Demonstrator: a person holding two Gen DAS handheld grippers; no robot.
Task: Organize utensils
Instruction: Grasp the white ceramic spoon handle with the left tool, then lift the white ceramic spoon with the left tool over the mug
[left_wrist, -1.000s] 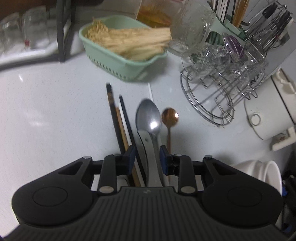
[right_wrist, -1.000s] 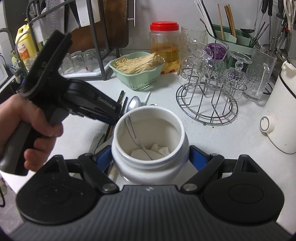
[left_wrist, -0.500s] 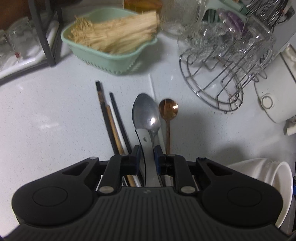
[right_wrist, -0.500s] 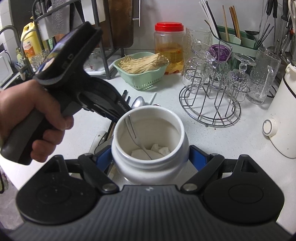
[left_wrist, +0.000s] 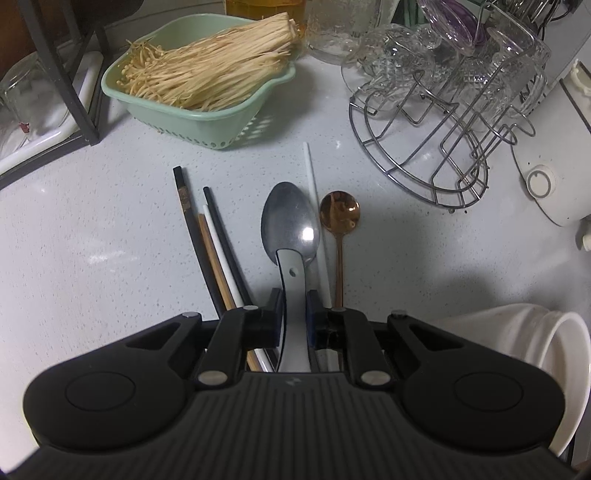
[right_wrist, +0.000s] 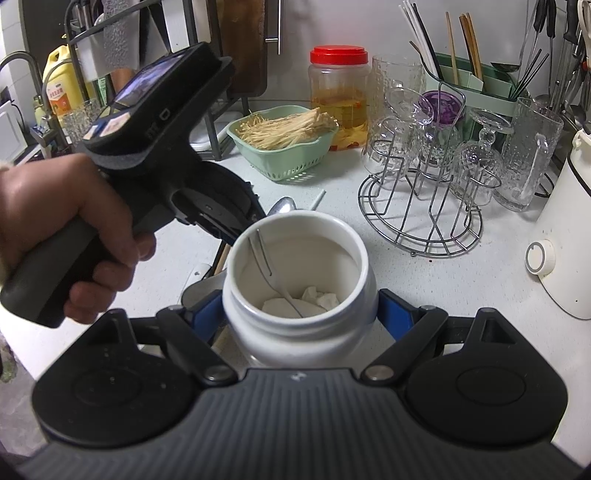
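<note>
On the grey counter lie a silver spoon (left_wrist: 290, 225), a copper spoon (left_wrist: 339, 216), several dark, wooden and white chopsticks (left_wrist: 214, 251) and one long white chopstick (left_wrist: 312, 177). My left gripper (left_wrist: 294, 299) points down over them. Its jaws are closing, with the silver spoon's handle between the pads and both pads touching it. My right gripper (right_wrist: 299, 314) is shut on a white ceramic jar (right_wrist: 299, 332) that stands just right of the utensils. A fork (right_wrist: 266, 266) and crumpled white paper are inside the jar. A hand (right_wrist: 55, 221) holds the left gripper beside the jar.
A green basket of enoki mushrooms (left_wrist: 207, 85) sits behind the utensils. A wire rack of glasses (left_wrist: 436, 147) and a white appliance (left_wrist: 554, 166) stand to the right. A red-lidded jar (right_wrist: 338, 96) and a green utensil holder (right_wrist: 476, 85) are at the back wall. A black shelf frame (left_wrist: 74, 92) stands left.
The left gripper's jaws have narrowed from wide around the silver spoon's handle to touching it, and the gripper has tipped further down. The right gripper and jar have stayed put.
</note>
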